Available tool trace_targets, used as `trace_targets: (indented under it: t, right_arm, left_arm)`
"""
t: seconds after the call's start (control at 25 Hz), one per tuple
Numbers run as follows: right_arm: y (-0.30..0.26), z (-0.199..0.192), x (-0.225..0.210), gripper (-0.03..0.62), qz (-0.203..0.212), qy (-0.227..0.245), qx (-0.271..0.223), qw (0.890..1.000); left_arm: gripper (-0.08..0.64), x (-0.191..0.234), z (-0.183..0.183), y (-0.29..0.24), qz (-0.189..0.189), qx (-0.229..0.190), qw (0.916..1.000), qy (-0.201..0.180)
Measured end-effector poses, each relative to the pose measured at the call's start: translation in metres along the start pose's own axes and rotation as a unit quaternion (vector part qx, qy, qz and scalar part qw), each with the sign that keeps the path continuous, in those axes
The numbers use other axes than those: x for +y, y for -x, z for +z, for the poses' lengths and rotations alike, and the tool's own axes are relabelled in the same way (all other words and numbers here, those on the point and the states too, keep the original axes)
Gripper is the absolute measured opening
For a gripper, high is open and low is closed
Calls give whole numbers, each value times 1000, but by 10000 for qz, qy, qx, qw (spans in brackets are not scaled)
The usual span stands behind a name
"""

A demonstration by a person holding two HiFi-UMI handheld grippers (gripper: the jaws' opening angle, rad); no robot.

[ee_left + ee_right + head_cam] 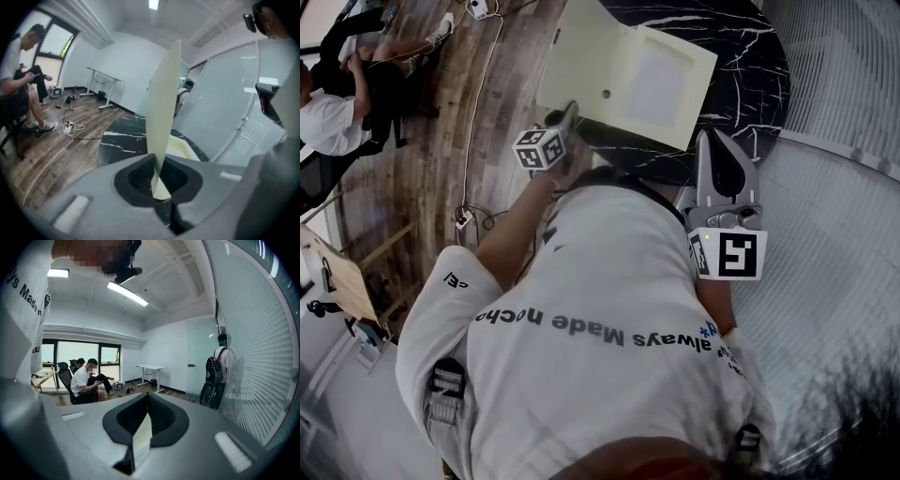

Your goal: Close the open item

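A cream flat box lies open on the round black marble table. Its lid stands raised at the box's left side. My left gripper is shut on the lid's near edge. In the left gripper view the lid rises edge-on from between the closed jaws of the left gripper, with the box base lying behind it. My right gripper hangs over the table's near edge, apart from the box. The right gripper looks shut, with only a pale sliver at the seam.
A wall of white blinds runs along the right. The wooden floor on the left carries a cable and a power strip. A seated person is at the far left. Another person with a backpack stands by the blinds.
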State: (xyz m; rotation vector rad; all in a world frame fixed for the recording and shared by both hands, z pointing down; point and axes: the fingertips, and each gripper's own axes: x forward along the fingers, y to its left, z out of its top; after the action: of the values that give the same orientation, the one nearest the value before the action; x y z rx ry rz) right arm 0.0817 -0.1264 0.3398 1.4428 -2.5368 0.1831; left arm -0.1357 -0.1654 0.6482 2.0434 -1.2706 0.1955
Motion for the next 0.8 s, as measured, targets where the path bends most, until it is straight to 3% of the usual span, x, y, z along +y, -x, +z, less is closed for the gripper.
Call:
trace_targets:
  t: [0.16, 0.32, 0.52, 0.8]
  right_arm:
    - [6, -2, -5, 2, -27, -30, -23, 10000]
    - [11, -4, -9, 2, -37, -79, -53, 9999]
    - [19, -8, -19, 2, -78, -151, -94, 9998]
    - [31, -14, -33, 2, -214, -269, -98, 9994]
  left_arm:
    - [27, -28, 0, -4, 256, 299, 9944, -981]
    - [41, -58, -4, -12, 352, 615, 9726, -2215]
    - [57, -95, -28, -30, 308, 1239, 9302, -3443]
    - [77, -142, -75, -59, -164, 2145, 8559, -4702]
